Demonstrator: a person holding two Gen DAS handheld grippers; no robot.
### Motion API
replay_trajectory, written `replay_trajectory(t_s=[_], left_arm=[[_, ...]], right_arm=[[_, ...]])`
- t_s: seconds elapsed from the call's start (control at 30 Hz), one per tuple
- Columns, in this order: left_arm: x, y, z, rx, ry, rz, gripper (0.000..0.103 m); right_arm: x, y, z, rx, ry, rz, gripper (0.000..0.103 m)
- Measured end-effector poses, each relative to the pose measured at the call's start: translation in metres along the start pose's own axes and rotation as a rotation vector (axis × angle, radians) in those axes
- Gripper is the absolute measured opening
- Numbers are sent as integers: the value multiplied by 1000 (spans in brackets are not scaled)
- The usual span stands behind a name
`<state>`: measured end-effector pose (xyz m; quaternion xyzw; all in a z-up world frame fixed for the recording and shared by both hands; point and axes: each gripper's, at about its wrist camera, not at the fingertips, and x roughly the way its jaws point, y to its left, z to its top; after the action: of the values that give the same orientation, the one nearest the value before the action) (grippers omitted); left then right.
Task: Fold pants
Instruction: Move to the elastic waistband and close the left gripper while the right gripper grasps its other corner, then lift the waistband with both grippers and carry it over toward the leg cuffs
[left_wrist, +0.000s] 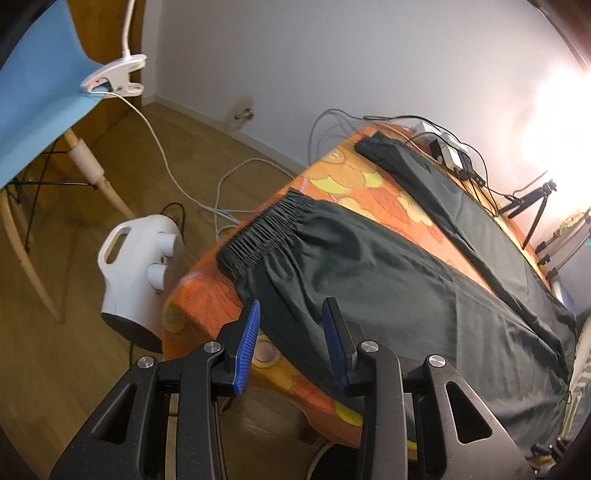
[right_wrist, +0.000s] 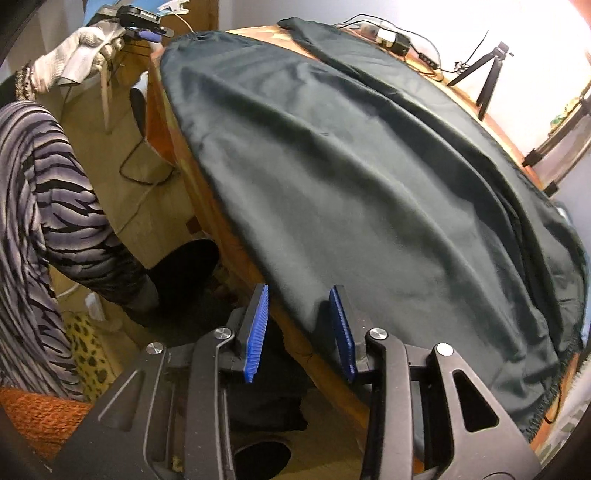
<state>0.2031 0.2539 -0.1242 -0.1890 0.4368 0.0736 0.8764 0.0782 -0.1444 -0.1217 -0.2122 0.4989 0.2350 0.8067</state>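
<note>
Left wrist: heater (left_wrist: 136, 273) beside table (left_wrist: 207, 291), cables (left_wrist: 221, 192)

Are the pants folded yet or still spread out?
Spread out. The pants lie flat on the table, both legs apart, waistband at the edge.

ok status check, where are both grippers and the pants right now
Left gripper and right gripper: jaws open, straddling the near edge of the dark green fabric pants, not pinching. Pants spread flat on the orange patterned table. Nothing blocking.
</note>
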Motion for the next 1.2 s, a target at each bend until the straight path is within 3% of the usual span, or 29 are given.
replay_trajectory(t_s=[0.27,0.33,0.43,0.57,0.73,0.77,0.83,0.9,1.2], left_arm=[[9,9,7,-4,12,11,34],[16,7,9,0,29,22,36],[27,8,13,1,36,77,49],[39,13,19,-9,41,109,50],[52,7,16,16,44,144,49],[54,6,15,19,40,150,48],[54,4,14,27,0,180,31],[53,6,16,0,-18,157,18],[35,-11,30,-17,-104,106,10]], right_arm=[[0,-11,3,43,5,61,25],[0,-12,5,47,3,56,24],[3,-11,6,35,6,47,24],[3,-6,8,8,13,38,11],[1,-4,12,3,8,5,7],[0,-5,14,4,4,-1,7],[-2,-6,16,2,-3,-21,6],[-4,-8,18,-1,-11,-40,6],[-21,-16,35,-22,-66,-171,4]])
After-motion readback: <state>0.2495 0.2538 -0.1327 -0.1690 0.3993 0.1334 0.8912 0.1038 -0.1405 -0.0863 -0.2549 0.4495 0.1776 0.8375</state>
